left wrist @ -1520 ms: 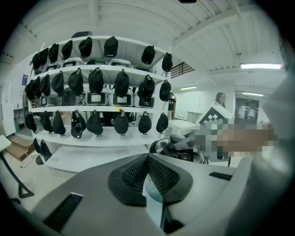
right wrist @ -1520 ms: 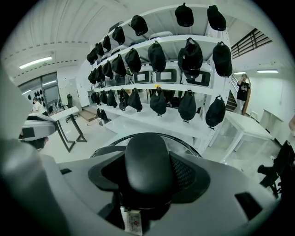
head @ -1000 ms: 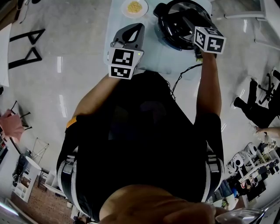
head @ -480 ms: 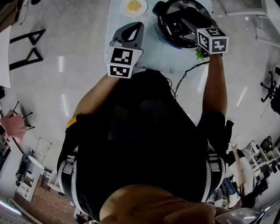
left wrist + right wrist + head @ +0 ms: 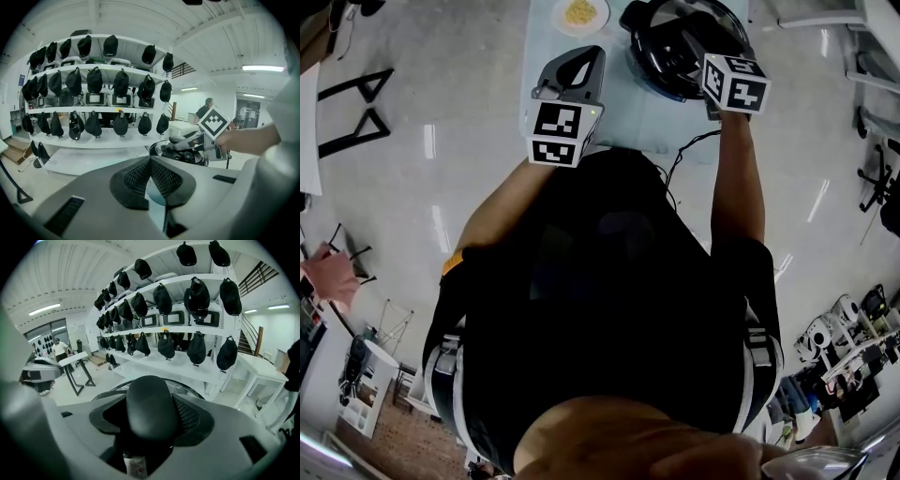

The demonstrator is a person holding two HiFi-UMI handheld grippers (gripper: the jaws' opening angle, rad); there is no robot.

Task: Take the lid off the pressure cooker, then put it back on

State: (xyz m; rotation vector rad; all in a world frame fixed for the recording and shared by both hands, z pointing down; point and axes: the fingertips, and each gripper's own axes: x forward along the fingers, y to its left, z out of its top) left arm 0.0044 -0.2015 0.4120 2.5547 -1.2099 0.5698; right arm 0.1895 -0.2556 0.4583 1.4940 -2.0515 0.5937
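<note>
black handle (image 5: 149,399), right hand-held gripper (image 5: 151,417) just tightened on it; left hand-held gripper (image 5: 150,161) clenched

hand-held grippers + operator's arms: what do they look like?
The left hand-held gripper and right hand-held gripper match: grey shells, black mesh-textured pads, each with a white cube bearing black square markers. Black short-sleeved top. The right one's jaws have just been closing, the lid handle between them.

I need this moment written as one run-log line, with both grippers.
right gripper: jaws just closed further, shut on rounded black lid handle | left gripper: jaws shut, empty | black pressure cooker: covered
</note>
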